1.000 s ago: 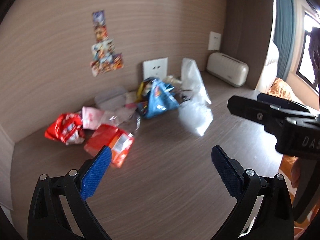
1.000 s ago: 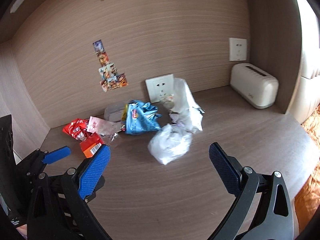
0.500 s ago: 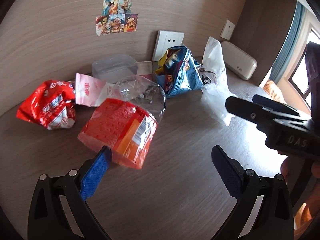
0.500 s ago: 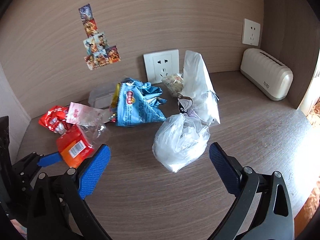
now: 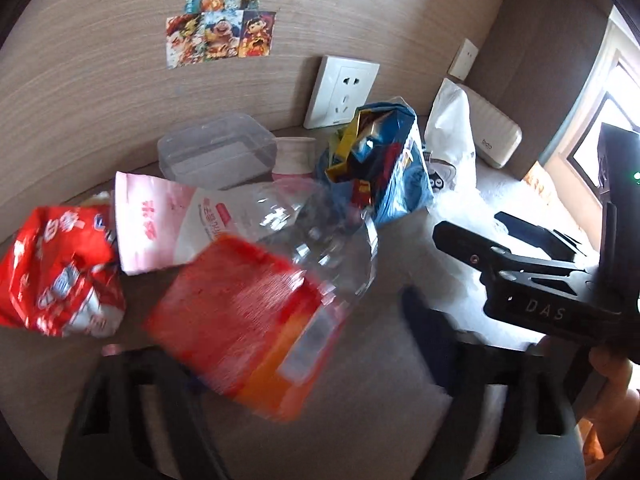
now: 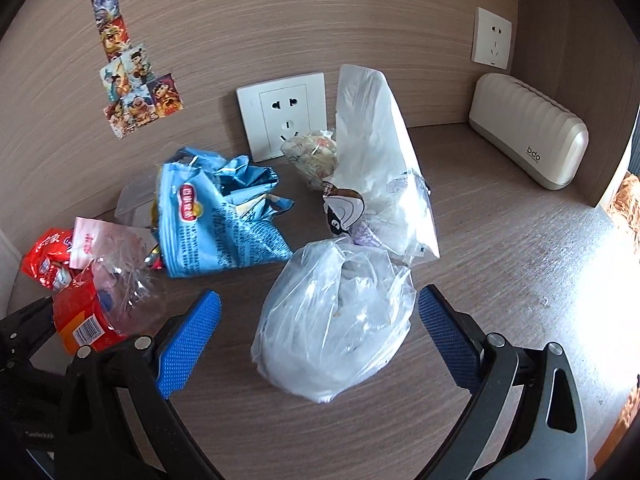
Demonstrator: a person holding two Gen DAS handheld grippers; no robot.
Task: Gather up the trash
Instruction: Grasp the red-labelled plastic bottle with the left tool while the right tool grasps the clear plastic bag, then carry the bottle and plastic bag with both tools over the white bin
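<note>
While blurred elsewhere, right hand-held gripper (image 6: 320, 320) agape around clear bag (image 6: 336, 316)

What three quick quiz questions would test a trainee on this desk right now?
1. True or false: the right gripper is open, with the clear plastic bag between its fingers.
2. What lies nearest the left gripper? A) blue snack bag B) red-labelled clear bottle C) cream speaker
3. What is fixed on the wall behind the blue snack bag?

Key: 1 true. 2 B. 3 a white power socket.
</note>
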